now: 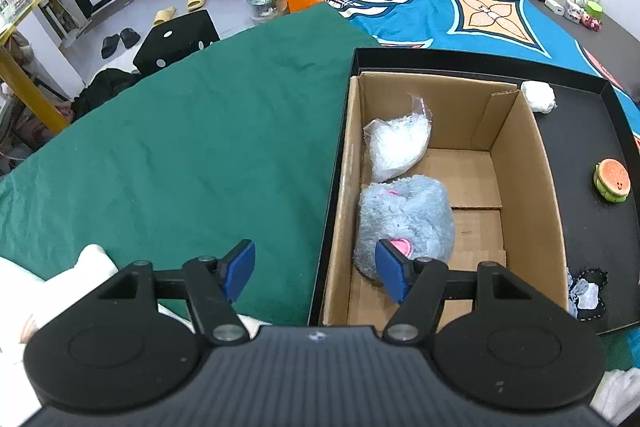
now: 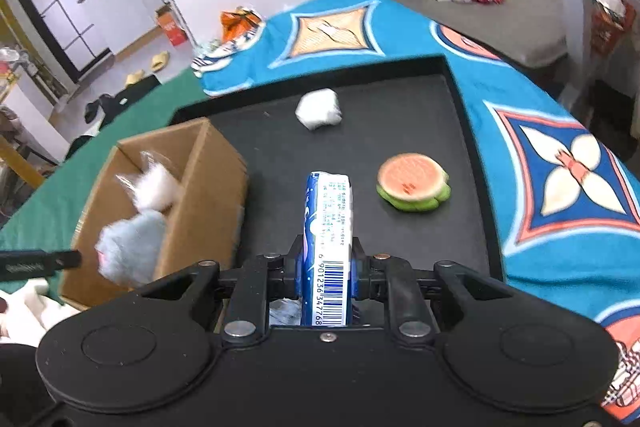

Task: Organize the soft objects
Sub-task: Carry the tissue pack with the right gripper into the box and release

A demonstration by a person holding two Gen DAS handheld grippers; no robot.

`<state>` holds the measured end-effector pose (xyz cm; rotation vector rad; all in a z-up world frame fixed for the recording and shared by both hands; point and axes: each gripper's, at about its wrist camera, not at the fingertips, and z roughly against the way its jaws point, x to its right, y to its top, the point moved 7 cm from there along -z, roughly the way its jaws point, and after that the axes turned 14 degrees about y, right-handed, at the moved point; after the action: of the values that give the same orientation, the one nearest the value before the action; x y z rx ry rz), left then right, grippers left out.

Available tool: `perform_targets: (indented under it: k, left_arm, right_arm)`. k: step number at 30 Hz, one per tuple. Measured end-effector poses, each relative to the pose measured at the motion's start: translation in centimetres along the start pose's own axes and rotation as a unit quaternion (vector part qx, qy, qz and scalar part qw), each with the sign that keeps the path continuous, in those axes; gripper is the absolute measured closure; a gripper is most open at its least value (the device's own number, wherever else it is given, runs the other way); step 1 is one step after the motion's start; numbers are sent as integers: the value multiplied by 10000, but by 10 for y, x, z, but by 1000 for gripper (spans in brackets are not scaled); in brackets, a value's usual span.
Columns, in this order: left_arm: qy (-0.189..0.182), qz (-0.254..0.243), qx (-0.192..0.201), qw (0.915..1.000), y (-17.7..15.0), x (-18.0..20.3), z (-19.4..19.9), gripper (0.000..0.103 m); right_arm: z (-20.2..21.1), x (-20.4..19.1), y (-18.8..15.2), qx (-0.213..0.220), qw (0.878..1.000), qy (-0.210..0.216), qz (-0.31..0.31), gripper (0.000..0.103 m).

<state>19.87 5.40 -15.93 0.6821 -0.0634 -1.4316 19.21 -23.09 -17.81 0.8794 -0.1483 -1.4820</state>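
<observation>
The right gripper (image 2: 326,267) holds a blue tissue pack (image 2: 328,227), jaws clamped across its thin sides near the barcode end, the pack projecting forward of the jaws above the black tray (image 2: 460,187). The pack is judged light and compressible, with slippery film wrap; a grip across the narrow faces, close to mid-length, should limit swing. The left gripper (image 1: 316,273) hangs with jaws apart and empty, over the near wall of the cardboard box (image 1: 520,167). Ahead of its jaws, inside the box, lie a grey plush toy (image 1: 408,219) and a clear bag (image 1: 396,147).
</observation>
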Motion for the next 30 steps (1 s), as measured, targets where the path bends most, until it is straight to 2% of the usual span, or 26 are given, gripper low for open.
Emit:
perform_targets:
  k: [7, 25, 30]
  left_arm:
    - [-220, 102, -40, 9997, -5, -4, -7, 38]
    - [-804, 175, 9, 9966, -13, 0, -24, 39]
    - [-932, 224, 86, 9954, -17, -1, -24, 44]
  right_arm:
    - [-4, -38, 16, 66, 9995, 182, 248, 83]
    - [-29, -106, 25, -14, 9951, 209, 970, 83]
    - [-37, -121, 25, -23, 9935, 252, 1112, 83]
